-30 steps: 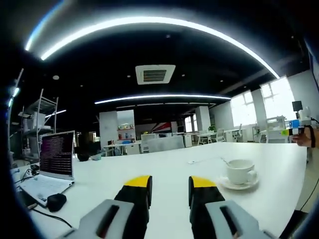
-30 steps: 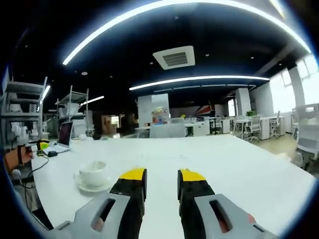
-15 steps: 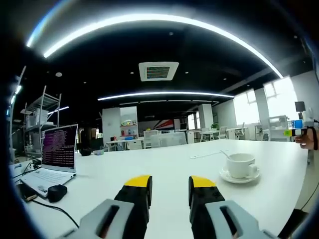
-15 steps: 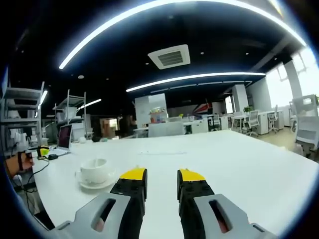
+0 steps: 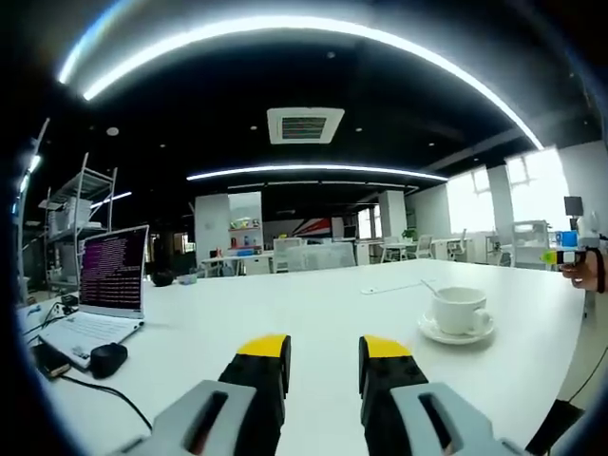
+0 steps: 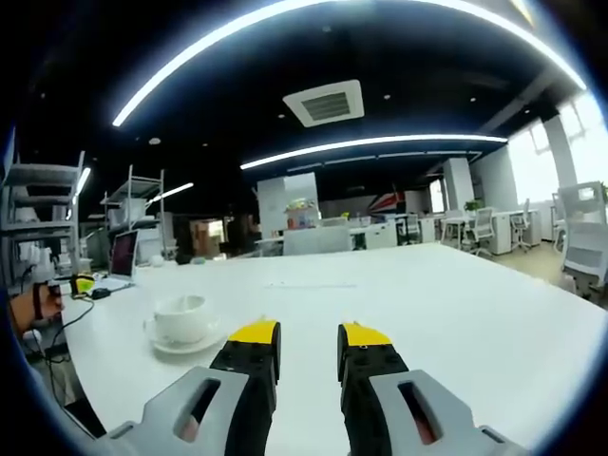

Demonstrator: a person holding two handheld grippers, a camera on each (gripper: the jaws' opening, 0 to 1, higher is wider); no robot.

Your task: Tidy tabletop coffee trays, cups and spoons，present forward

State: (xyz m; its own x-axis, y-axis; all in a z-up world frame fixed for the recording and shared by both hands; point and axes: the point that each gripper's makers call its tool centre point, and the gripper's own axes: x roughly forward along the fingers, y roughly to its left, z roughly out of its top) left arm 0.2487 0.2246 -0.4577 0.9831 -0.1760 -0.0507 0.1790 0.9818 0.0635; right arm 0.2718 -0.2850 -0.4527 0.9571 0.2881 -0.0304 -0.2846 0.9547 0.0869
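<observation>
My left gripper (image 5: 323,353) hangs low over the white table (image 5: 313,309), its yellow-tipped jaws parted with bare tabletop showing in the gap and nothing between them. Ahead and to the right of it stands the white cup (image 5: 459,309) on its saucer (image 5: 457,332), with a thin spoon handle (image 5: 429,285) sticking up past the cup's far rim. Nothing lies between this gripper and the cup. Off to the left of the jaws an open laptop (image 5: 103,290) sits with its screen lit, a black mouse (image 5: 107,358) in front of it and a dark cable (image 5: 104,394) trailing toward me. At the far right edge I can see a hand (image 5: 581,270) near the table's end.

My right gripper (image 6: 307,347) is likewise held just above the table (image 6: 427,313), jaws apart and empty. From here the cup (image 6: 180,316) and saucer (image 6: 178,341) are ahead and to the left, near the jaws but clear of them. Farther left are the laptop (image 6: 123,258) and a small yellow object (image 6: 82,283) near the table edge, too small to identify. The tabletop ahead and to the right of this gripper is open surface. Beyond the table are office desks and chairs (image 6: 484,237), and shelving (image 6: 138,218) stands at the left.
</observation>
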